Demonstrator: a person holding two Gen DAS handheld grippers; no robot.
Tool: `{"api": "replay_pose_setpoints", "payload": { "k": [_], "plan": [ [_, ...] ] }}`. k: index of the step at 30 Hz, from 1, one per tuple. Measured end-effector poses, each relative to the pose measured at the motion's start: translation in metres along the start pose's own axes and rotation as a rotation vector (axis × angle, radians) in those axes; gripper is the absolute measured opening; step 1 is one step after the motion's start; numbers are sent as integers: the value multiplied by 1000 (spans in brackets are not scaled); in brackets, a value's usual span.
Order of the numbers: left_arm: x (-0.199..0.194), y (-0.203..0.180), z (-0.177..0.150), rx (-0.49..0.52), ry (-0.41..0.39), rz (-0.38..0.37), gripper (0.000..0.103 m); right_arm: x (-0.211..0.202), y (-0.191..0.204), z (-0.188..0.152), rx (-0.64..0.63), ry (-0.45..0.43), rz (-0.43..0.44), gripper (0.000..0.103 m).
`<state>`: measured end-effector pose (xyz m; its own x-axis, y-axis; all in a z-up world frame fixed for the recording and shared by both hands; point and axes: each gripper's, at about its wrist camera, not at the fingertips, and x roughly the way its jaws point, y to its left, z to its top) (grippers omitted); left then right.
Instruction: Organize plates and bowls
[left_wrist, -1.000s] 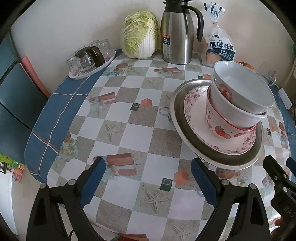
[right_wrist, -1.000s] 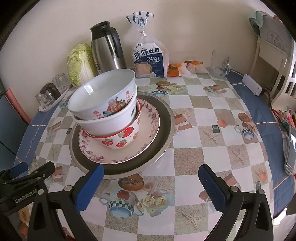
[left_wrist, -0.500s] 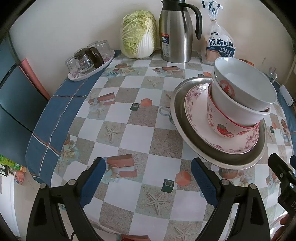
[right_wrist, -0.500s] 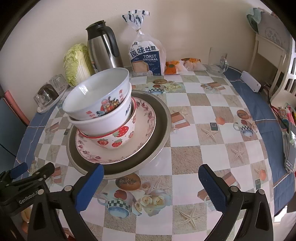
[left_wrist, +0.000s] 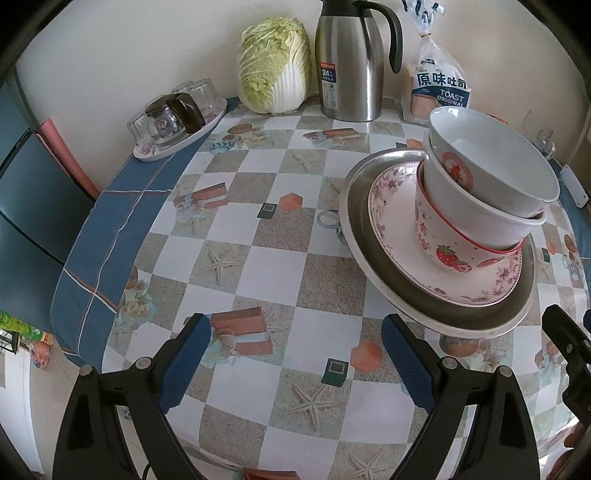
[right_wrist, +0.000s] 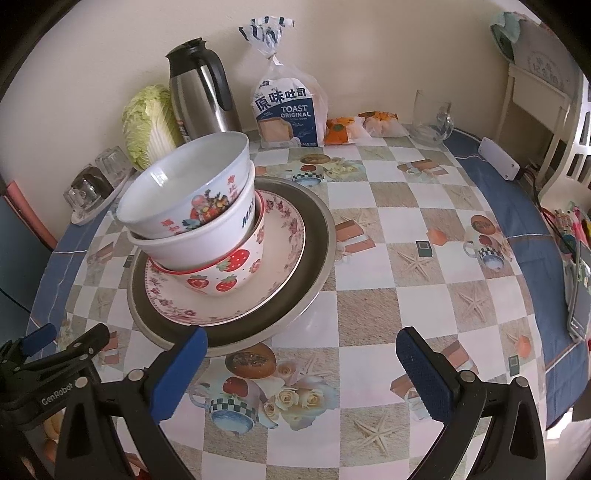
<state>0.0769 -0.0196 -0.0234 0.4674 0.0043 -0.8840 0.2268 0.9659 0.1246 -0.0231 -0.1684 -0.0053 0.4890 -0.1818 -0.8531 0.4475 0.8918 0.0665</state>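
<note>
Stacked dishes sit unheld on the counter; the leaning bowls are the risk.

Left wrist view: the left gripper hangs above the checked counter with its jaws spread wide and nothing between them. To its right the steel plate carries the floral plate, then the strawberry bowl and two white bowls, the top bowl tilted off-level. A sideways nudge to the steel rim could, I judge, slide the upper bowls off.

Right wrist view: the right gripper is likewise released and empty, its left pad just in front of the steel plate. The top bowl leans left over the middle bowl. Lifting the whole pile at once would likely topple it toward the glasses tray; a thin rim pinch may also slip.
</note>
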Motion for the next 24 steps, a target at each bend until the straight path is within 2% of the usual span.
{"api": "replay_pose_setpoints", "payload": {
  "k": [24],
  "plan": [
    [-5, 1, 0, -4, -1, -5, 94, 2, 0, -1, -2, 12, -2, 103]
  ]
}}
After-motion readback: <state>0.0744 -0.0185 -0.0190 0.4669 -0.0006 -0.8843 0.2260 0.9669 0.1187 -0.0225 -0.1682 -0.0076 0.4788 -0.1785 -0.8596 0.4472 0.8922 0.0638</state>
